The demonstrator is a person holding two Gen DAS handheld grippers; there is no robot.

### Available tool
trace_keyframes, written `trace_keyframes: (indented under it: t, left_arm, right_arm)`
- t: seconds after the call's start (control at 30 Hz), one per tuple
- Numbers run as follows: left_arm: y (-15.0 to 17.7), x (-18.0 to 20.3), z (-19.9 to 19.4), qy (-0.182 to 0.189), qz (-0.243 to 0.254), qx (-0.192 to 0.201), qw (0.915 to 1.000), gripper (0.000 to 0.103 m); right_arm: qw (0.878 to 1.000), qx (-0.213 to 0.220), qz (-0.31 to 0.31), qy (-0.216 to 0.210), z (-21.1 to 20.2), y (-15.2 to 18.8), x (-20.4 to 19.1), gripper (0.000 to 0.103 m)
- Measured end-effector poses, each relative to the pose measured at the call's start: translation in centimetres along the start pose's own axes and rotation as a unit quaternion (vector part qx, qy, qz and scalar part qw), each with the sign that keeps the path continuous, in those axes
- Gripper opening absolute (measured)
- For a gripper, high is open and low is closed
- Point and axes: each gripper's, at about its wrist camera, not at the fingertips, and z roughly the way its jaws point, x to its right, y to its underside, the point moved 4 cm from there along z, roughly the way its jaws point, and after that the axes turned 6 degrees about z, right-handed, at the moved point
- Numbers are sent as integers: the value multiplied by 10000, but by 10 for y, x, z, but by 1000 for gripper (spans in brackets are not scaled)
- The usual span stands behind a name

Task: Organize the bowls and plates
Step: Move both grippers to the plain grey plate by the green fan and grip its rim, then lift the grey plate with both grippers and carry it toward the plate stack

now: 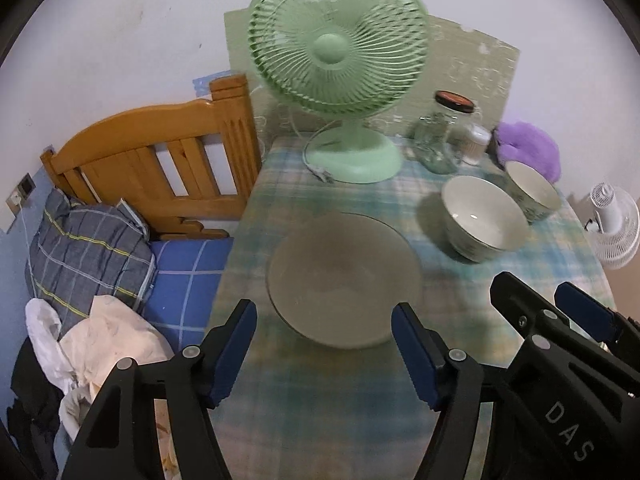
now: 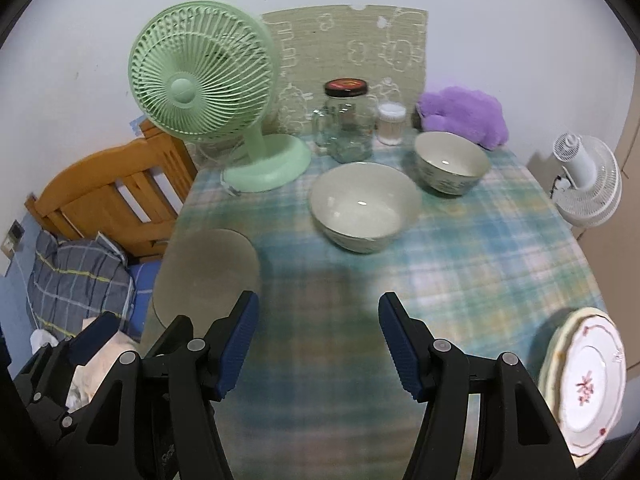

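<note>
My left gripper (image 1: 324, 354) hangs over the grey plate (image 1: 344, 276) on the checked tablecloth (image 2: 460, 256), jaws spread, pinching nothing. My right gripper (image 2: 318, 344) is also spread and empty. Two bowls (image 2: 364, 204) sit beyond; stacked plates (image 2: 584, 380) lie at right.

Lighting, as I am reading it from both wrist views: dim, even indoor light is falling from overhead, giving small highlights inside the larger bowl (image 2: 365, 205) and the smaller bowl (image 2: 452, 162). Soft shadows are spreading beside each bowl and under the grey plate (image 1: 344, 278). Motion blur is smearing the counter (image 2: 460, 260) cloth and the green fan (image 1: 338, 46). Fisheye distortion is bending the wall and bed at the edges; black vignette is filling the corners. No harsh glare.
</note>
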Motion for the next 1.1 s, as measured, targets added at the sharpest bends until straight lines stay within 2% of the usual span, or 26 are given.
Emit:
trace_keyframes:
  t: [0.17, 0.27, 0.43, 0.5, 0.67, 0.7, 0.73, 0.8, 0.97, 1.1]
  left_arm:
    - [-6, -20, 30, -51, 71, -116, 9999, 61]
    - [-9, -27, 47, -64, 55, -184, 9998, 58]
    - [-9, -39, 76, 59, -106, -429, 9990, 47]
    - [-10, -39, 83, 84, -105, -467, 9988, 44]
    - [-11, -38, 98, 174, -53, -539, 9984, 27]
    - [-12, -38, 99, 187, -43, -547, 9983, 25]
    - [-13, -38, 101, 224, -34, -557, 9982, 22]
    - [-14, -39, 104, 286, -12, -576, 9979, 18]
    - [-18, -32, 103, 164, 259, -472, 9984, 18]
    - [-18, -32, 102, 153, 267, -522, 9982, 18]
  right_arm:
    - [9998, -173, -25, 77, 34, -4, -23, 66]
    - [9997, -241, -16, 91, 51, -5, -31, 64]
    - [9991, -365, -224, 66, 81, -8, -48, 46]
    - [9988, -428, -208, 77, 91, -9, -51, 45]
    - [9979, -570, -289, 119, 111, -11, -55, 30]
    - [9977, -599, -312, 101, 114, -11, -55, 21]
    - [9976, -602, -330, 117, 115, -12, -56, 20]
    - [9975, -602, -342, 131, 118, -13, -56, 19]
    - [9975, -544, -384, 246, 122, -14, -57, 20]
    - [9966, -624, -422, 329, 123, -15, -57, 20]
